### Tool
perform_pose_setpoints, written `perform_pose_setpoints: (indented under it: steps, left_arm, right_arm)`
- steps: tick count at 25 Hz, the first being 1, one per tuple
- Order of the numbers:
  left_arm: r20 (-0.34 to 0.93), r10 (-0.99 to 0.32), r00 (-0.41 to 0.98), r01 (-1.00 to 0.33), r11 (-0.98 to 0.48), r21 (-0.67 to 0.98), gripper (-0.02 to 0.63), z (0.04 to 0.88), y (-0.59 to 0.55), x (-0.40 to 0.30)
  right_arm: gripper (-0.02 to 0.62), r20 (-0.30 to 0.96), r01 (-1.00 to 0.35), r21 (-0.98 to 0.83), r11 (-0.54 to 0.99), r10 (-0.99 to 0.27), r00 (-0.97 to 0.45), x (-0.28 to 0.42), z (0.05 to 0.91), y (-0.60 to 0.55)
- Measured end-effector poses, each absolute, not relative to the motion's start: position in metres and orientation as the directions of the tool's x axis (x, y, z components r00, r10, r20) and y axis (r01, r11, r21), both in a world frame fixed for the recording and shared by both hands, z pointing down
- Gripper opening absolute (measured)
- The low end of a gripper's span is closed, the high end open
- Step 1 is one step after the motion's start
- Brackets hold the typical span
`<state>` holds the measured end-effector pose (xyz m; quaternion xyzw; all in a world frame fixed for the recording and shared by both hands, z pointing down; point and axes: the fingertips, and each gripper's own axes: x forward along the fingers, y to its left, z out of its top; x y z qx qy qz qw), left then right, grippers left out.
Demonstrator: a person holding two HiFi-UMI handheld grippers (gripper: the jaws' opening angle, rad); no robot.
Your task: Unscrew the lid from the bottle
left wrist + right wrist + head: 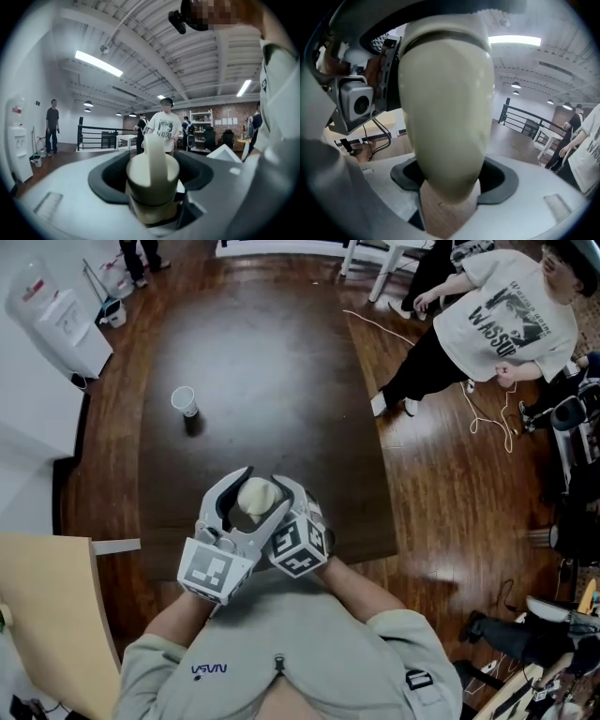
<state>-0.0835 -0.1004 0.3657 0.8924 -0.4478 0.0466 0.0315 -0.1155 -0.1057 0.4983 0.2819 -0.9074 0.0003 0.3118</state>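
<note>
Far left of the head view, at 10 o'clock: white dispenser point(58, 313) against the wall. Lower, at 8 o'clock: tan panel point(47, 615), cut off by the edge.

On the dark wooden surface point(272, 352), at 11 o'clock from the bottle and well apart from it: white cup point(185, 401), upright, mouth up.

In the middle, over the surface's 6 o'clock edge and close to the chest: cream bottle point(258, 495), held between both tongs.

Left tongs point(242, 512), in from 7 o'clock, closed on the lid point(152, 171). In the left gripper view, dark pads point(110, 180) hugging the lid at 9 and 3 o'clock, a cream strap point(154, 150) running up its face, and a dark seam just beneath. Lid on the body, not yet off.

Right tongs point(281, 507), in from 5 o'clock, clamped on the bottle's body. In the right gripper view, rounded cream body filling the middle, with its near end wedged between grey pads point(506, 180). Far end up at 12 o'clock, inside the left tongs, with a small camera point(356, 105) at 9 o'clock.

Far right, at 2 o'clock: person point(506, 315) in a white printed T-shirt on the wood floor point(441, 484), beside the surface and well apart from the bottle.
</note>
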Motion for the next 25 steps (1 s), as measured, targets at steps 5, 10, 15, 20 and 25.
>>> perform_pose_setpoints:
  steps: [5,10,15,20,25]
  left_arm:
    - [0.09,-0.74,0.667,-0.744,-0.667,0.032,0.307,0.364,-0.097,-0.08]
    - [0.035,-0.595,0.803,-0.595,-0.797,0.101,0.345,0.353,-0.084,-0.083]
    - [-0.005,-0.42,0.908,-0.415,-0.9,0.136,0.37,0.34,-0.064,-0.079]
    - [-0.039,-0.239,0.97,-0.229,-0.958,0.17,0.382,0.333,-0.045,-0.075]
    - [-0.052,-0.06,0.997,-0.051,-0.985,0.165,0.383,0.324,-0.029,-0.069]
  right_arm:
    - [0.304,0.565,-0.448,0.117,0.886,-0.431,-0.704,-0.119,0.497,-0.096]
    - [0.304,0.556,-0.323,0.04,0.946,-0.29,-0.779,-0.13,0.491,-0.078]
    - [0.304,0.498,-0.1,-0.108,0.989,-0.033,-0.867,-0.129,0.479,-0.042]
    - [0.304,0.413,0.168,-0.215,0.962,0.245,-0.877,-0.122,0.462,0.002]
    - [0.304,0.423,0.308,-0.228,0.924,0.379,-0.823,-0.119,0.46,0.023]
